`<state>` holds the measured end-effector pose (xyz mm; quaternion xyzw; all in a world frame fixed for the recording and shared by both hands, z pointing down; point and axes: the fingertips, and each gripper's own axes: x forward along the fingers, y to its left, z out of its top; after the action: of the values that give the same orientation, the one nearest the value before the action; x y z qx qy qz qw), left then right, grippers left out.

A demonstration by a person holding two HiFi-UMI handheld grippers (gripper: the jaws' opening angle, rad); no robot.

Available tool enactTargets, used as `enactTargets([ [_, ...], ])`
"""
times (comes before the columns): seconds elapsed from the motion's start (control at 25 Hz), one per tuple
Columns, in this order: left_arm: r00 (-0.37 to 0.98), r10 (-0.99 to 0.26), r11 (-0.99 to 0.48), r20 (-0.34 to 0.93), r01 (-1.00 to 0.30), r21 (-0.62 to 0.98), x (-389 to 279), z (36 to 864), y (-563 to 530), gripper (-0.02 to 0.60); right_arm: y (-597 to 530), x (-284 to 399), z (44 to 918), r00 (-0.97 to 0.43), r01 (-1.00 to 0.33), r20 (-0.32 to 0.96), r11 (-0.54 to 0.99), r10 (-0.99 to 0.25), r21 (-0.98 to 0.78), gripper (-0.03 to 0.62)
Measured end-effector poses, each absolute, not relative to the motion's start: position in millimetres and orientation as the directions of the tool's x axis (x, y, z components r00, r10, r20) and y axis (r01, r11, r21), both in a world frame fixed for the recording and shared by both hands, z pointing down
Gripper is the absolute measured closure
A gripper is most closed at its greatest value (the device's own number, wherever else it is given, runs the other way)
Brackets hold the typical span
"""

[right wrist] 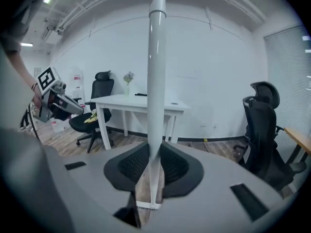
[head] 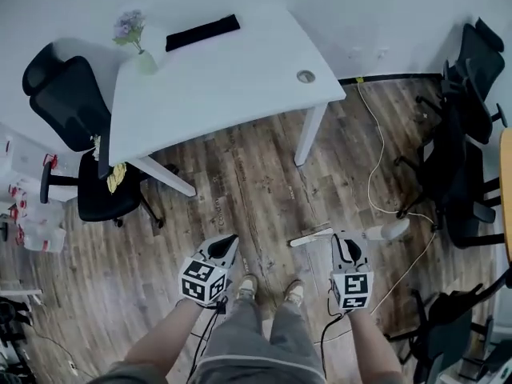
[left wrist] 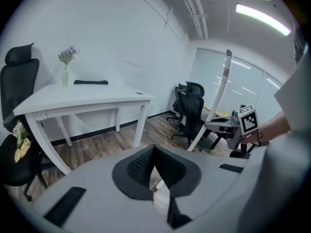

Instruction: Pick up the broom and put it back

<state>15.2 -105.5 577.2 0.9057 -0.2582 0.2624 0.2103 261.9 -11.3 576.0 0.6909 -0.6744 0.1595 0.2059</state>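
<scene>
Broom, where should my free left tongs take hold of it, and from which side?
On the handle above the right tongs, coming in level from the left: it's a slim, straight pole standing nearly upright, and that stretch is bare.

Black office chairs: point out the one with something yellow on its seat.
The black office chair beside the white table, head view's left; those at right show no yellow.

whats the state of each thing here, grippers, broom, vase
right gripper: shut on the broom handle
left gripper: jaws together, nothing between them
broom: held by the right gripper, handle running up between its jaws
vase: upright on the table, flowers in it
</scene>
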Motion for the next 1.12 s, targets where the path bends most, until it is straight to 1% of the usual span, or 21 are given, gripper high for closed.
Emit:
enactTargets([
  [0.12,0.718,-0.412,-0.760,0.562,-0.611,0.223,13.0,536.1,-116.4,0.566,-34.8,261.4,503.8,0.040,-0.999,0.422,-0.022,-0.906,0.048,0.500],
  [0.28,0.714,-0.478,-0.765,0.512,-0.625,0.158,9.9,474.5,-127.4,0.566,-58.6,256.7,415.3,0.013,-0.999,0.320,0.003,-0.947,0.048,0.500],
  [0.4,0.714,-0.525,-0.762,0.463,-0.637,0.118,2.0,424.7,-130.4,0.566,-67.6,248.0,356.9,-0.030,-0.998,0.267,0.044,-0.963,0.048,0.500],
  [0.52,0.710,-0.571,-0.755,0.412,-0.652,0.077,-5.0,381.2,-130.3,0.566,-71.8,237.5,309.7,-0.101,-0.991,0.217,0.118,-0.971,0.066,0.500],
  [0.68,0.720,-0.602,-0.754,0.345,-0.655,0.052,-11.9,329.9,-128.5,0.566,-67.1,225.8,257.6,-0.153,-0.985,0.161,0.163,-0.975,0.056,0.500],
  [0.76,0.725,-0.614,-0.758,0.312,-0.652,0.021,-16.0,304.8,-127.0,0.566,-60.4,219.4,236.3,-0.164,-0.984,0.150,0.173,-0.975,0.052,0.500],
  [0.88,0.734,-0.622,-0.767,0.273,-0.641,-0.024,-21.6,271.5,-119.7,0.566,-44.1,208.2,215.2,-0.169,-0.982,0.166,0.181,-0.971,0.060,0.500],
  [1.12,0.744,-0.641,-0.767,0.186,-0.631,-0.118,-25.4,224.0,-97.2,0.566,-5.4,188.7,203.0,-0.149,-0.984,0.205,0.165,-0.967,0.064,0.500],
])
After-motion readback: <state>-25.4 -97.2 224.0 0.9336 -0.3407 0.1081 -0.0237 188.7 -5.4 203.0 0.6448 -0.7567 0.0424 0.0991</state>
